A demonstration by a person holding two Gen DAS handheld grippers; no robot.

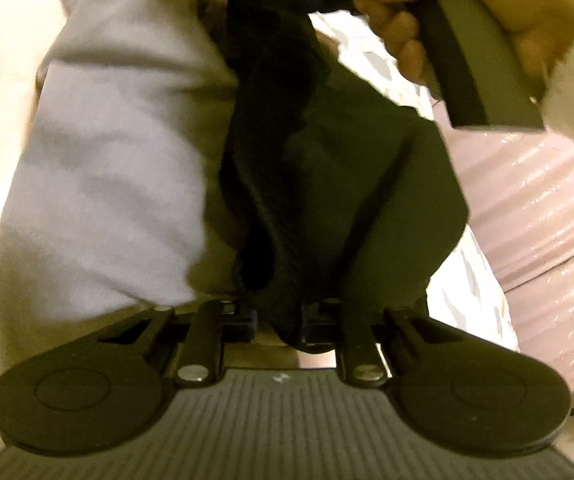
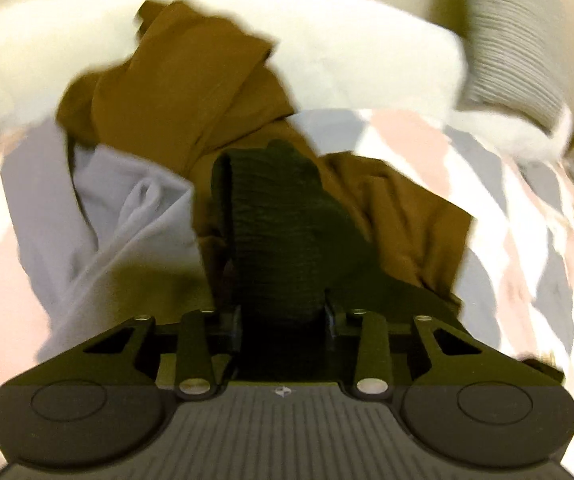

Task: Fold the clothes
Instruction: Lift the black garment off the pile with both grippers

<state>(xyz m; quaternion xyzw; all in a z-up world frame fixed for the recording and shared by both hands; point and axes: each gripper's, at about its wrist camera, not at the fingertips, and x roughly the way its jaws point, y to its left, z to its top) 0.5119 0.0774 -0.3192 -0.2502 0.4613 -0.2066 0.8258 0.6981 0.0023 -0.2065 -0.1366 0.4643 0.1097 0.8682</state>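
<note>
A dark green ribbed garment (image 1: 327, 184) hangs in the air, stretched between both grippers. My left gripper (image 1: 279, 320) is shut on its lower end, and the cloth bunches between the fingers. It rises to the top of the left wrist view, where a hand (image 1: 467, 12) holds the right gripper's grey handle (image 1: 487, 64). In the right wrist view my right gripper (image 2: 283, 316) is shut on the same dark green garment (image 2: 279, 216), which covers the gap between its fingers. The fingertips of both grippers are hidden by cloth.
Beneath the right gripper lies a bed with a patterned cover (image 2: 527, 208). On it are a crumpled brown garment (image 2: 191, 92) and a lavender garment (image 2: 127, 208), with a white pillow (image 2: 367, 60) and a grey striped pillow (image 2: 519, 52) behind. Pale lavender cloth (image 1: 107, 160) fills the left wrist view's left side, and pink plastic-wrapped bundles (image 1: 547, 208) its right.
</note>
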